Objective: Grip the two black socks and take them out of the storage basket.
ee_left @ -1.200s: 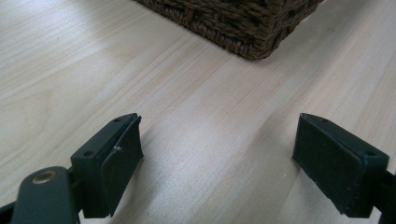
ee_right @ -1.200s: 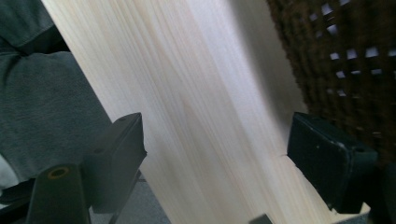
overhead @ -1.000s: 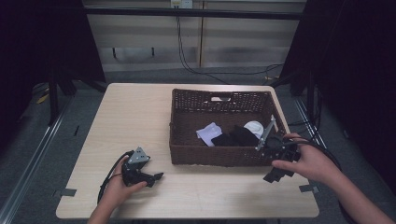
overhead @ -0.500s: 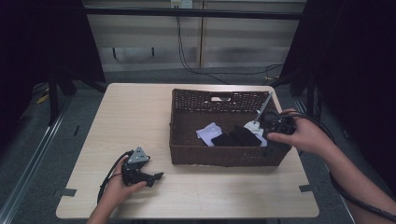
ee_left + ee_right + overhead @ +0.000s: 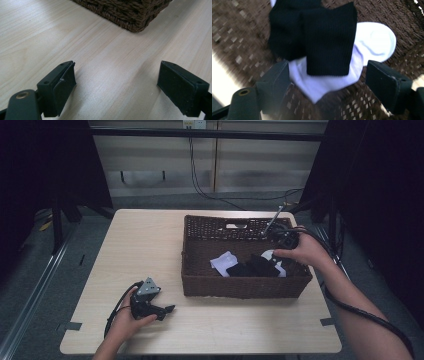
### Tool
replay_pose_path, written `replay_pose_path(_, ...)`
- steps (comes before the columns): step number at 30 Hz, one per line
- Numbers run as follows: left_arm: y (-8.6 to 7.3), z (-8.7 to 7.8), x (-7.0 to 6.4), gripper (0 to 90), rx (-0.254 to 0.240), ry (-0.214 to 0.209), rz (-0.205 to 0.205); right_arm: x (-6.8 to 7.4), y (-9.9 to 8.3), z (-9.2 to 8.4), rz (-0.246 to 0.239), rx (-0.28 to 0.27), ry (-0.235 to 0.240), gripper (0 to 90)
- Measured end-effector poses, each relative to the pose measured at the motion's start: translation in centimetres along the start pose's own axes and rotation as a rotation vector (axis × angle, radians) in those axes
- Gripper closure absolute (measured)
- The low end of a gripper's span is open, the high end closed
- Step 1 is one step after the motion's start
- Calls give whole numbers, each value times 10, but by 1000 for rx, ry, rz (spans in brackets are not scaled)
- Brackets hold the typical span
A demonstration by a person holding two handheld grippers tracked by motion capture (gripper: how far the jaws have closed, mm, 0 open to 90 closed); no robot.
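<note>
A dark woven basket (image 5: 210, 285) stands on the right half of the table and holds black socks (image 5: 252, 268) and white socks (image 5: 223, 262). My right gripper (image 5: 280, 251) is inside the basket at its right end, held by a hand. In the right gripper view its jaws stand wide open just above a black sock (image 5: 329, 37) lying on a white sock (image 5: 372, 45). My left gripper (image 5: 167, 310) rests on the table near the front left, open, with bare wood between its jaws (image 5: 117, 82) and the basket corner (image 5: 130, 15) ahead.
The light wooden table (image 5: 140, 245) has free room on its left half. A cable (image 5: 360, 310) trails from the right gripper along the forearm. Dark curtains and a wall with hanging cables stand behind the table.
The right hand has carried its gripper from the basket's front right corner over the rim and down into the basket, above the socks. The left gripper has stayed put.
</note>
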State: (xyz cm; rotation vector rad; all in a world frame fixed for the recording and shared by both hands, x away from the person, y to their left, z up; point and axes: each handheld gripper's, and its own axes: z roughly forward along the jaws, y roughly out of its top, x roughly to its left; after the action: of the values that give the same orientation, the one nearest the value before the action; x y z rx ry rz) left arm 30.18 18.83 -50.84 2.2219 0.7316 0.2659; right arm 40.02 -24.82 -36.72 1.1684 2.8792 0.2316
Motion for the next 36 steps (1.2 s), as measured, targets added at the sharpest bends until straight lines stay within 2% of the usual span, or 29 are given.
replay_pose_path(4,0,0,0,141,2,2,2,-2,11,20,26,-9,4,241)
replay_pose_path(8,0,0,0,141,0,-2,4,-1,17,32,21,-15,24,244)
replay_pose_path(10,0,0,0,140,0,-2,4,1,23,42,7,-8,13,245)
replay_pose_path(14,0,0,0,141,4,8,9,3,29,55,17,20,1,277)
replay_pose_path(15,0,0,0,141,6,7,12,3,30,58,25,21,4,312)
replay_pose_path(18,0,0,0,141,6,7,12,-1,31,61,38,29,27,520)
replay_pose_path(19,0,0,0,140,6,7,12,-3,30,62,50,37,58,707)
replay_pose_path(21,0,0,0,141,4,6,10,-4,28,61,35,43,74,853)
replay_pose_path(24,0,0,0,141,6,6,13,-4,28,56,24,46,71,866)
replay_pose_path(25,0,0,0,141,6,6,13,-4,28,53,13,45,57,870)
replay_pose_path(26,0,0,0,141,6,6,13,-3,28,50,24,46,65,873)
replay_pose_path(30,0,0,0,141,3,-1,12,-2,27,37,-13,62,46,883)
replay_pose_path(36,0,0,0,141,4,-2,14,-5,23,33,-2,58,66,888)
